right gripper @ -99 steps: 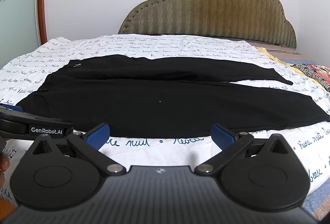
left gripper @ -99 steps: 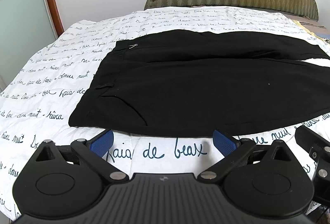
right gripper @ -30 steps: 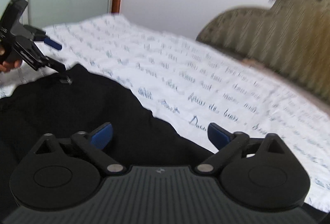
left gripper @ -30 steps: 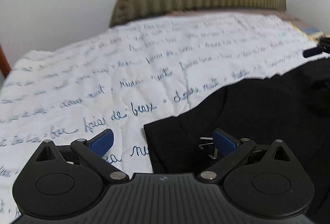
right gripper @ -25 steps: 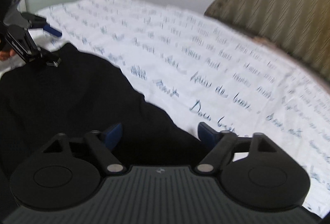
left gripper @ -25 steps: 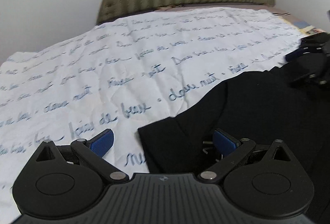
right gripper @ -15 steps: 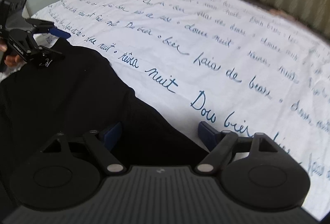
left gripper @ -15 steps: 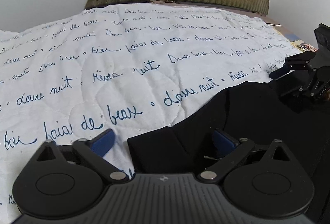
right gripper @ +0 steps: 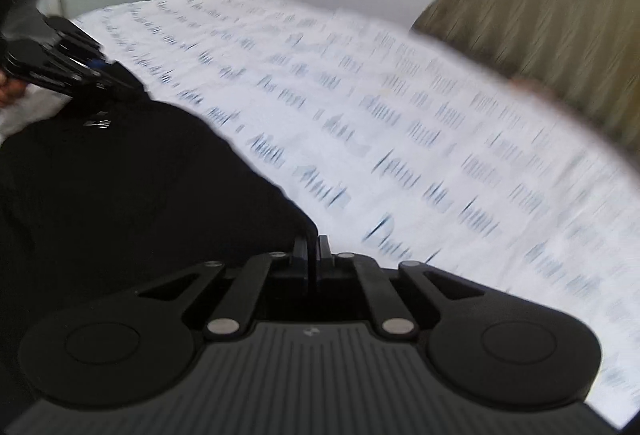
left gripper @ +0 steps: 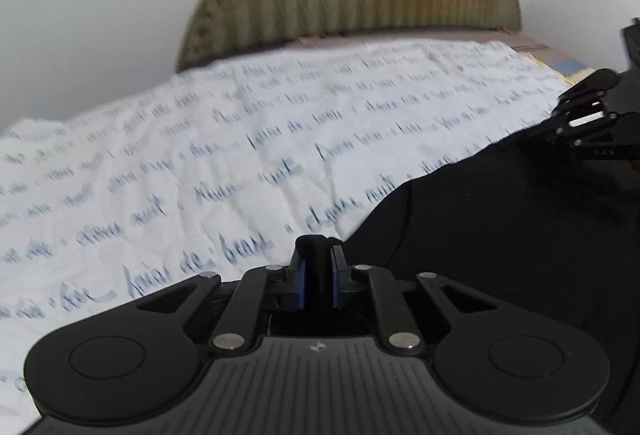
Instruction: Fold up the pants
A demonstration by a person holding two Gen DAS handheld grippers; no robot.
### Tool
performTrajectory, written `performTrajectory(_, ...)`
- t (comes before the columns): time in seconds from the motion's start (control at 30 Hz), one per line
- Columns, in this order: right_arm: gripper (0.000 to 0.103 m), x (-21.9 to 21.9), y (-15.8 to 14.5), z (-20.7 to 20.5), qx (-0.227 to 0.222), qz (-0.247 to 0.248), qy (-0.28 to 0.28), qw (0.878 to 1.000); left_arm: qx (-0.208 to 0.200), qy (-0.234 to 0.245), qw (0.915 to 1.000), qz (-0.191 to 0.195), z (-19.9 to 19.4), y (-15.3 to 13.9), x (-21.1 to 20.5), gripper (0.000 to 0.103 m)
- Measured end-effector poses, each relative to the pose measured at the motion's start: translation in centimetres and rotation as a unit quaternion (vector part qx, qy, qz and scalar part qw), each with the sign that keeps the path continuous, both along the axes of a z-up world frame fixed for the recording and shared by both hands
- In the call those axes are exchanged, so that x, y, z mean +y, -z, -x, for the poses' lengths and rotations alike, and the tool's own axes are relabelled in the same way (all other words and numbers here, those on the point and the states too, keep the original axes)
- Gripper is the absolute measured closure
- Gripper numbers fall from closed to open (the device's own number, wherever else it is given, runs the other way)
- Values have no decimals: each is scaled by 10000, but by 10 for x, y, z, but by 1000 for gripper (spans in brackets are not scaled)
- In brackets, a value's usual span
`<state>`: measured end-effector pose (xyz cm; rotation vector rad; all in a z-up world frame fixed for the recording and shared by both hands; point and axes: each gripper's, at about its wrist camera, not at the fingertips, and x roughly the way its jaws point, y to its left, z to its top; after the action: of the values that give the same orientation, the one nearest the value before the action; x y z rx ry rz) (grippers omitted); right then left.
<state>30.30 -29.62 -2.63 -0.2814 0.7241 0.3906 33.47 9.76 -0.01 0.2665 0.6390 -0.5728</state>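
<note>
Left wrist: left gripper (left gripper: 317, 267) jaws pinch the pants (left gripper: 500, 227); right gripper (right gripper: 313, 255) jaws likewise, on the bed (left gripper: 200, 163).

Both grippers, spread wide over the near side of the bed a few seconds ago, have gone across to the far edge of the black pants (left gripper: 500, 235) and clamped down. The left gripper (left gripper: 318, 255) now pinches a bunched corner of cloth between its blue pads; half a second back that corner lay loose between them. The right gripper (right gripper: 313, 249), off at the left one's 2 o'clock, has likewise closed on a thin edge of the fabric.
</note>
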Motion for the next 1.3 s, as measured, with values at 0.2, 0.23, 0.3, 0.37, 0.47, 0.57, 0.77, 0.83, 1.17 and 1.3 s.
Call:
performTrajectory(0.2,99,33,-7,12,-858,925,377,9913,-239,-309,9992,-73,12,-2,0,92)
performTrajectory(0.23,99,38,-10,21,-1009,1020,381,9889,-399,-247,9989,-90,22,-7,1,93)
performTrajectory(0.3,100,42,-18,40,-1231,1060,391,9859,-628,-215,9978,-91,36,-17,5,94)
performTrajectory(0.37,100,44,-26,59,-1452,1166,371,9818,-709,-238,9972,67,47,-28,11,94)
performTrajectory(0.47,100,52,-37,87,-1683,1327,317,9763,-787,-239,9961,316,67,-41,18,94)
performTrajectory(0.57,100,60,-45,118,-1844,1418,289,9721,-892,-167,9952,380,94,-46,20,95)
performTrajectory(0.77,100,70,-49,174,-1958,1487,233,9690,-858,-75,9938,698,154,-50,38,95)
performTrajectory(0.83,100,74,-48,193,-1973,1489,207,9688,-764,-92,9935,838,174,-50,46,95)
performTrajectory(1.17,100,98,-42,272,-1851,1564,14,9702,-443,-236,9932,1046,255,-29,69,95)
performTrajectory(1.3,100,107,-27,294,-1629,1631,-140,9730,-365,-309,9948,900,270,-12,70,95)
